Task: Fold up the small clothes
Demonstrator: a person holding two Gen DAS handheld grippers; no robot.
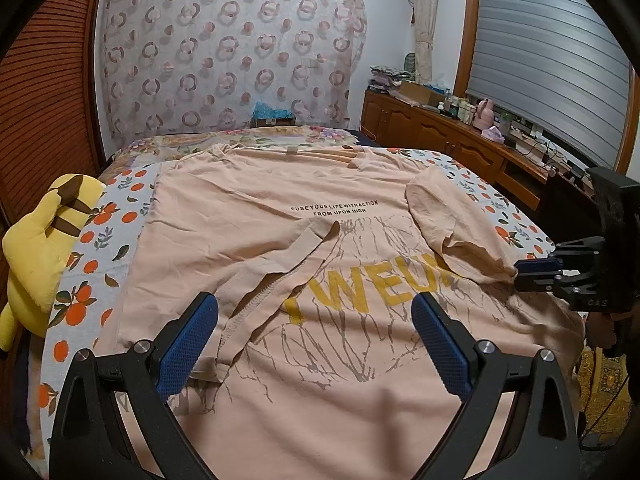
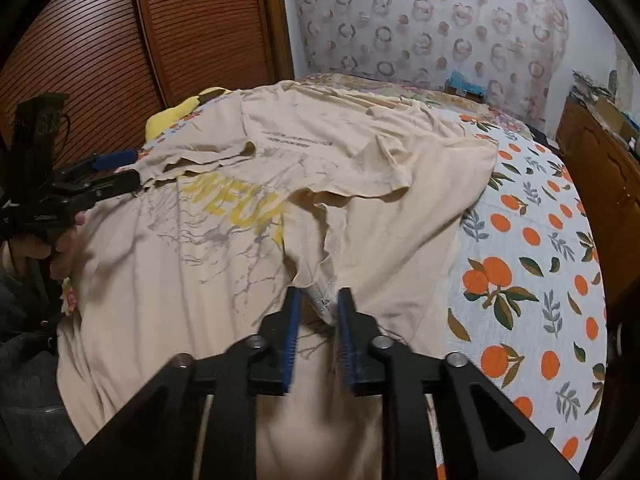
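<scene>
A peach T-shirt [image 1: 320, 380] with yellow letters lies spread flat on the bed. Its left sleeve [image 1: 280, 272] is folded inward over the print. My left gripper [image 1: 316, 320] hovers wide open just above that sleeve, with nothing between its blue pads [image 1: 192, 344]. The right sleeve [image 1: 448, 220] is folded in too, and its hem ends at my right gripper [image 1: 518, 276]. In the right wrist view, the right gripper [image 2: 320, 300] stands narrowly open. The sleeve hem [image 2: 324, 280] lies loose in the gap, not pinched. The left gripper [image 2: 132, 170] shows at the far left there.
An orange-print sheet [image 2: 520, 260] covers the bed. A yellow plush toy [image 1: 36, 248] lies at the bed's left edge beside a louvred wooden door [image 1: 40, 120]. A cluttered wooden cabinet [image 1: 440, 136] runs along the right. A hand [image 2: 66, 248] holds the left gripper.
</scene>
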